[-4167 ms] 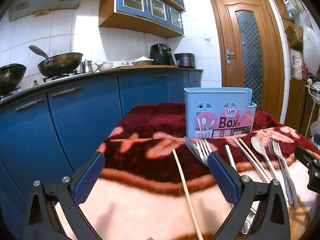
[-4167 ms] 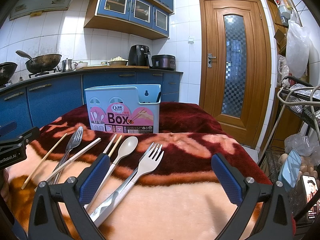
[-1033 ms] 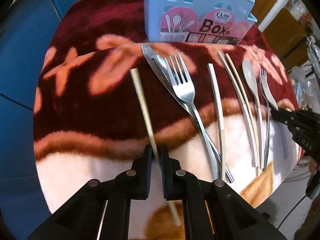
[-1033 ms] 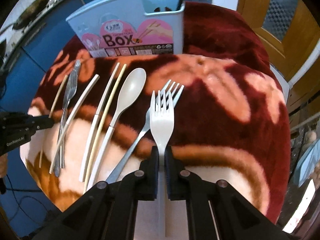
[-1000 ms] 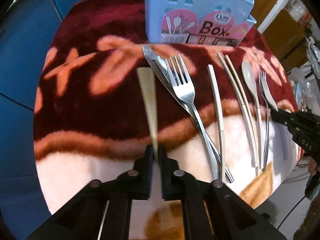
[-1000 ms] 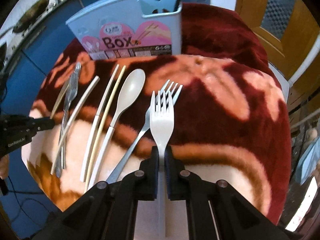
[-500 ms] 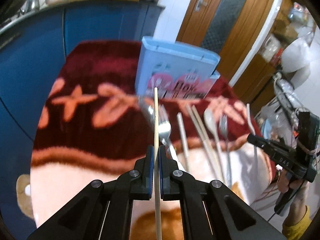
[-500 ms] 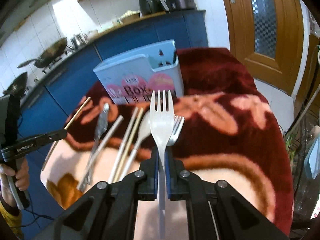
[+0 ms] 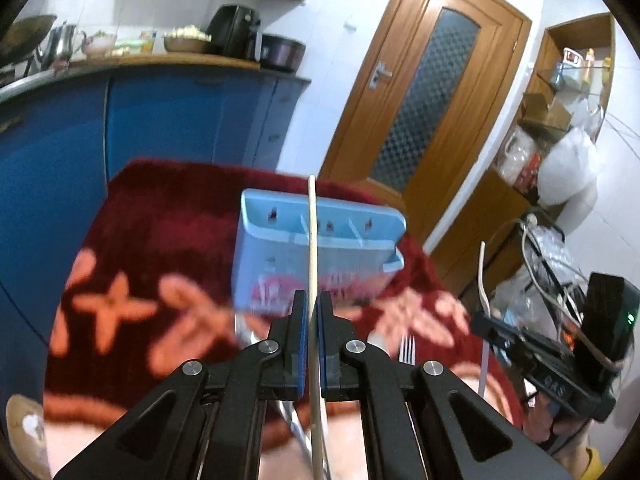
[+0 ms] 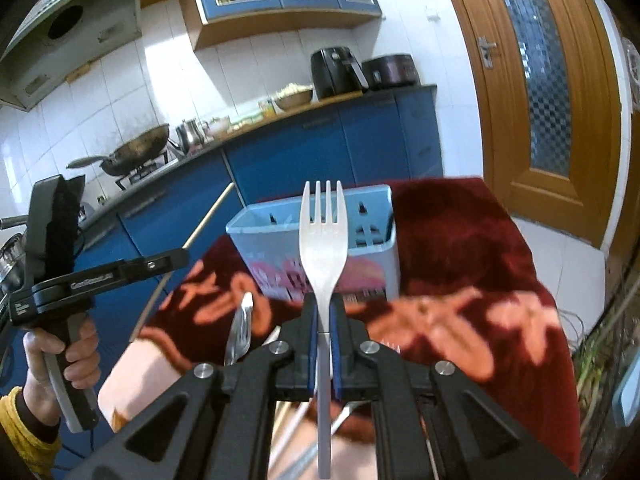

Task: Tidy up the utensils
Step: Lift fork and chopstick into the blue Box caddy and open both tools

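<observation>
The left gripper (image 9: 312, 312) is clamped on a chopstick (image 9: 312, 240), the right gripper (image 10: 324, 316) on a pale fork (image 10: 323, 232); both are held above the blanket (image 10: 460, 240), before the blue box (image 10: 372, 248)

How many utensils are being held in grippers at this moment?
2: a chopstick in the left gripper, and a white fork in the right gripper. Both are fully visible; nothing else is gripped.
</observation>
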